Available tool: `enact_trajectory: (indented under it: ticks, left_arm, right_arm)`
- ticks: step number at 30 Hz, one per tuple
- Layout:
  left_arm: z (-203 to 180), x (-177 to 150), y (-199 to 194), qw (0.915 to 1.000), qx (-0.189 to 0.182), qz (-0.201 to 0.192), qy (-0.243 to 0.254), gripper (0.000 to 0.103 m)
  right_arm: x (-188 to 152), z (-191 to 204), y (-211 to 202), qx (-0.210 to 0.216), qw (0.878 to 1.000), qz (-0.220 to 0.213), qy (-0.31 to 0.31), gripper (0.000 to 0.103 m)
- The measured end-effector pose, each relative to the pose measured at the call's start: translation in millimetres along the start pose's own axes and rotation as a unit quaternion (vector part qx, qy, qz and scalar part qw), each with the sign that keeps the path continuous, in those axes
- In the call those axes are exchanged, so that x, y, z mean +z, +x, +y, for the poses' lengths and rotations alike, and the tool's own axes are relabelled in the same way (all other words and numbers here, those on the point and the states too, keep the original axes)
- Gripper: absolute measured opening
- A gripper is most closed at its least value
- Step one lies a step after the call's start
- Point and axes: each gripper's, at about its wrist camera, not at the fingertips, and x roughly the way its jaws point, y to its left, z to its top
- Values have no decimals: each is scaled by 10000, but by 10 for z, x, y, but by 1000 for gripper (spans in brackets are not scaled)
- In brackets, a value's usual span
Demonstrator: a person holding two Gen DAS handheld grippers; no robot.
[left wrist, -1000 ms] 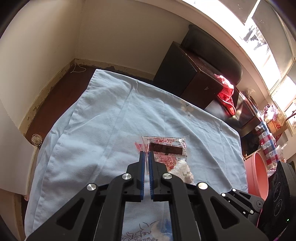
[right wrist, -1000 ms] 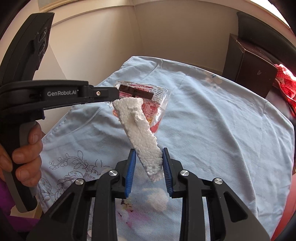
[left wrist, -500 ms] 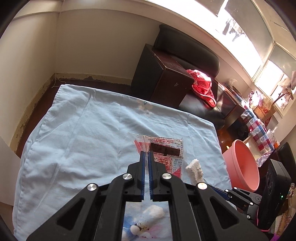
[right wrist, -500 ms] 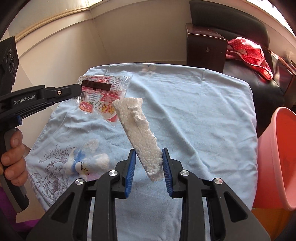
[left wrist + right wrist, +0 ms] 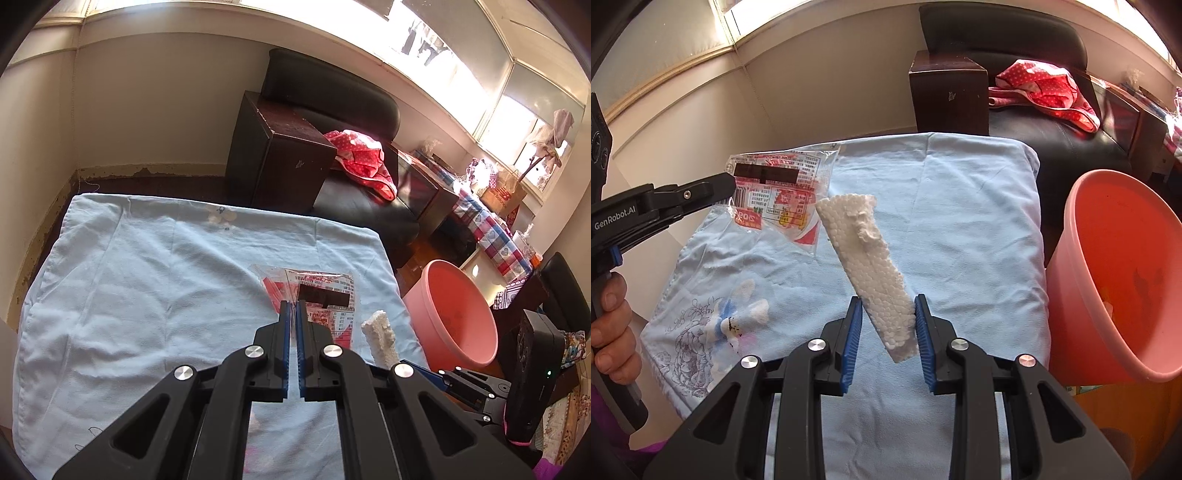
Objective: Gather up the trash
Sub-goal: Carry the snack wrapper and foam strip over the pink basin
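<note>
White foam strip (image 5: 871, 266) sits gripped in the right tongs (image 5: 886, 325); left tongs (image 5: 292, 314) pinch a plastic wrapper (image 5: 325, 295) near the pink bucket (image 5: 1115, 273).

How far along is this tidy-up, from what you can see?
Both pieces are lifted off the blue cloth: the left gripper pinches the plastic wrapper, the right gripper clamps the foam chunk. Left to do: drop both into the pink bucket beside it.

Bucket (image 5: 1115, 273) at frame right beside the cloth (image 5: 960, 229) — wrapper (image 5: 775, 192) upper left, foam strip (image 5: 868, 266) centre — sofa (image 5: 1027, 122) behind.
</note>
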Motion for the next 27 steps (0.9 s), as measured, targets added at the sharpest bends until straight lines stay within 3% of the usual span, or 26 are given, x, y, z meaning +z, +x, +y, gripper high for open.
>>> enact_trajectory:
  ticks: [27]
  left_arm:
    - [-893,159,92,9960,-675,-103,574,2]
  right_arm:
    - [-138,-700,-467,-376,9952,-409,803,29]
